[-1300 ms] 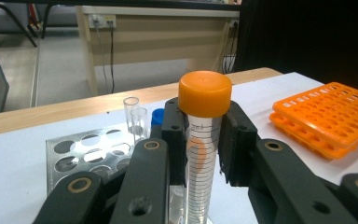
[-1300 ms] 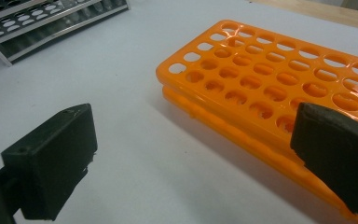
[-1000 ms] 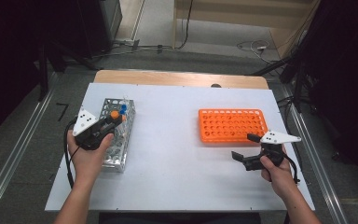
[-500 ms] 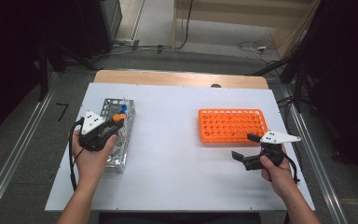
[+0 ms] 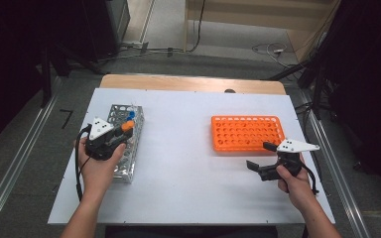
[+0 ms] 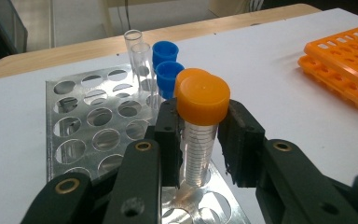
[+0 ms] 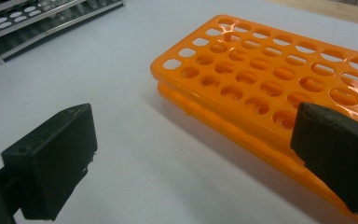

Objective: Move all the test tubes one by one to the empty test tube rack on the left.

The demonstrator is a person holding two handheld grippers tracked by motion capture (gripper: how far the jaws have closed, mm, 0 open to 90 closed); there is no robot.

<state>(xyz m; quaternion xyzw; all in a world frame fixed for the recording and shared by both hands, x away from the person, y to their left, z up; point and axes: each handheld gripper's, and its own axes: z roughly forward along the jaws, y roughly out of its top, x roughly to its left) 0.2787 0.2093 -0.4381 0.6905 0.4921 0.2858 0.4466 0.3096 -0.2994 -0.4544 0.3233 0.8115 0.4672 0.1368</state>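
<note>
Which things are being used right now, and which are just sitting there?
In use:
- left tongs, jaws around the tube, just opening
- orange-capped tube, standing in a hole
- metal rack

Just sitting there:
- blue-capped tubes
- clear open tubes
- orange rack, empty
- right tongs, open

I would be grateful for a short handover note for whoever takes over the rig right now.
Left gripper: jaws either side of the orange-capped tube, just been opening; right pad shows a gap, so the tube looks released, standing in the metal rack.
Right gripper: open, empty, beside the orange rack.
Metal rack also holds two blue-capped tubes and two uncapped tubes.
Done: nothing in the orange rack yet.
Left: probably re-grip and carry tubes across.
</note>
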